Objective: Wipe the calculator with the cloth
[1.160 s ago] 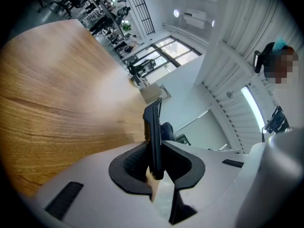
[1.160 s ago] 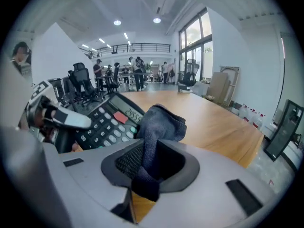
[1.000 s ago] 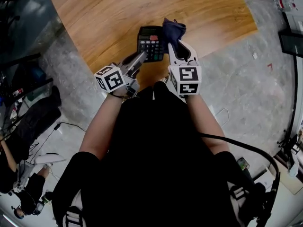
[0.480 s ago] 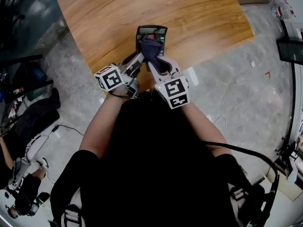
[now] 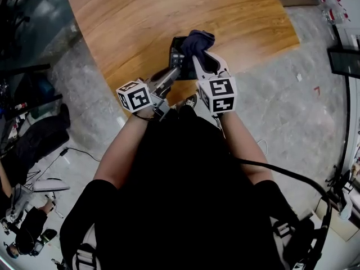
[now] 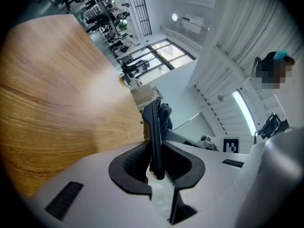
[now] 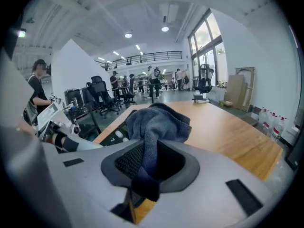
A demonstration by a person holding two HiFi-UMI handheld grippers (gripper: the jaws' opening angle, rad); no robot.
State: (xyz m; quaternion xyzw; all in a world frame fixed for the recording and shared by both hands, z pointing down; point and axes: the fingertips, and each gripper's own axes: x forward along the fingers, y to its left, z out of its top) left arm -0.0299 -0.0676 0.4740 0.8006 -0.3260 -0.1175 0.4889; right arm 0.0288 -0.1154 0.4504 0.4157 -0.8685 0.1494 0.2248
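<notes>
A black calculator is held above the near edge of the wooden table. My left gripper is shut on its near end. In the left gripper view the calculator stands edge-on between the pads. A dark blue cloth is bunched in my right gripper, which is shut on it. The cloth rests on the calculator's upper right part and hides it. In the right gripper view the cloth fills the jaws, with calculator keys showing just left of it.
The table top stretches away beyond the calculator. Grey stone floor lies to the right, and a cable runs there. Bags and gear lie on the floor at the left. Office chairs and people stand far off.
The right gripper with the cloth swept down and left over the calculator's face, then back up to its right end. The left gripper kept its grip and shifted slightly.
</notes>
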